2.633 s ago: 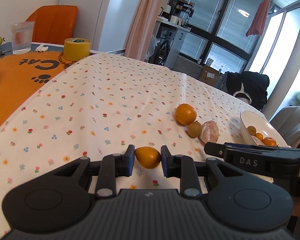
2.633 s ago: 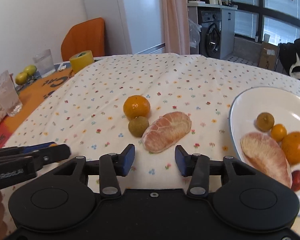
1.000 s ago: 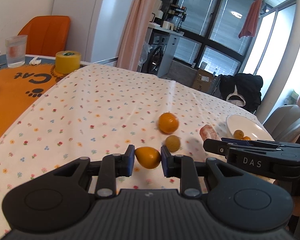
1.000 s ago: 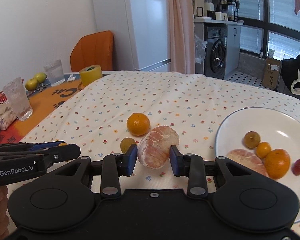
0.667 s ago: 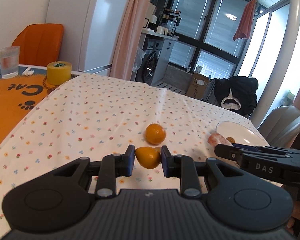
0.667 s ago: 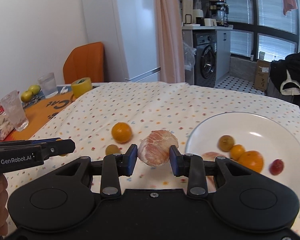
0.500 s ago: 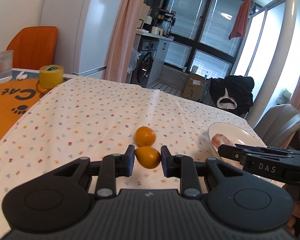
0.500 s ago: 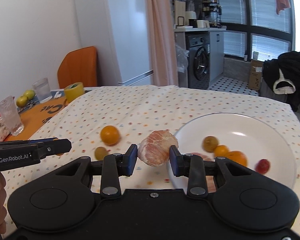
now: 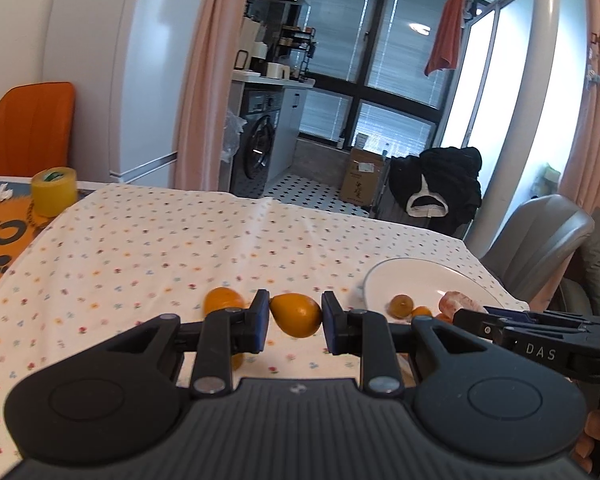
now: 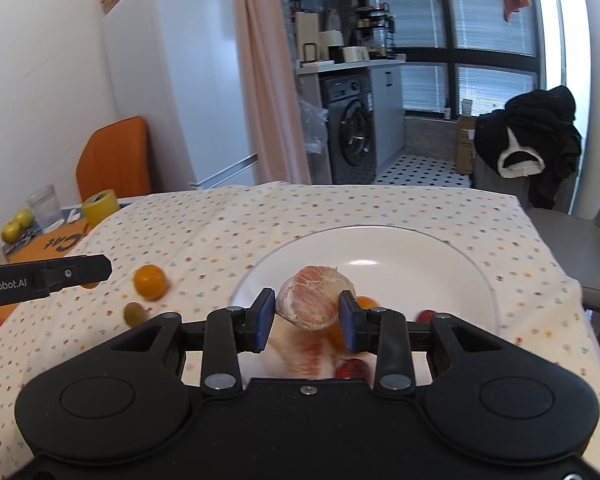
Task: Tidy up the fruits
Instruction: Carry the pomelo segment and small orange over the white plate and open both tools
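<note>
Now we hold fruit in both tools above the floral tablecloth (image 9: 148,256). Our left gripper (image 9: 296,315) has its blue pads pinched narrow on a small orange fruit (image 9: 296,314), smooth and teardrop-shaped, lifted off the cloth. Our right gripper (image 10: 307,309) clasps a peeled pomelo segment (image 10: 314,300), pink, veined and rounded, hanging over the near rim of the white plate (image 10: 420,256) at 12 o'clock. That plate is glossy and round, its far half bare; other fruits lie near its close edge, partly hidden by the tool. On the cloth at 10 o'clock from the right tool sit a round orange (image 10: 151,281) and a small greenish fruit (image 10: 134,313), close together. The cloth's far edge drops off toward the tiled floor.
</note>
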Tool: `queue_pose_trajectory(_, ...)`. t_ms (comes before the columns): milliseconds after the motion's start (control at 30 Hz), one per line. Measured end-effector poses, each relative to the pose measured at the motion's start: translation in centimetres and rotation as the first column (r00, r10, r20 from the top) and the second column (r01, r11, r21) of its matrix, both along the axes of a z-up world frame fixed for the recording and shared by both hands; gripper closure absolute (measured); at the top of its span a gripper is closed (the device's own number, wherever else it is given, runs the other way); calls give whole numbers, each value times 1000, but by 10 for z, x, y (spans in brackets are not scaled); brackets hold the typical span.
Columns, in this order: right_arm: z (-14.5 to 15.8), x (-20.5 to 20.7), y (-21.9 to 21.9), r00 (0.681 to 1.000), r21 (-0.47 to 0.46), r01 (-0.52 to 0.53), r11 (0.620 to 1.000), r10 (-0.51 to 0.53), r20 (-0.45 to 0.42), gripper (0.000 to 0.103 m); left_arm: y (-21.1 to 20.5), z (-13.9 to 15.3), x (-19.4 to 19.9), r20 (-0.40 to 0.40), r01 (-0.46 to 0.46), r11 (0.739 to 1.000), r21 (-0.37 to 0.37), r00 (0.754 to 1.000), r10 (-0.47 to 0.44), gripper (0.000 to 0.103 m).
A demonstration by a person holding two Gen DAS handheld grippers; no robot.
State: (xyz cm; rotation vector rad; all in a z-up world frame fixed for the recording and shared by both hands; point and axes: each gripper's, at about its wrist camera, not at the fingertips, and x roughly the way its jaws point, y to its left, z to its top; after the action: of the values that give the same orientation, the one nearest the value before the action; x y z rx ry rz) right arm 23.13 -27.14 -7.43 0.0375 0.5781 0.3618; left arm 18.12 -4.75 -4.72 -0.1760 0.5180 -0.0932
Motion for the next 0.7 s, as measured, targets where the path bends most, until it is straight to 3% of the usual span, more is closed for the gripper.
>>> queue_pose_trajectory(433, -12, 7, -47, 998, 47, 61, 997, -60, -26, 70, -40, -5, 14, -32, 57, 998, 29, 998, -56, 77)
queue_pose_trajectory(700, -13, 7, -62, 996, 93, 79, 993, -75, -39, 65, -66, -7, 23, -43, 103, 993, 48, 994, -101, 77)
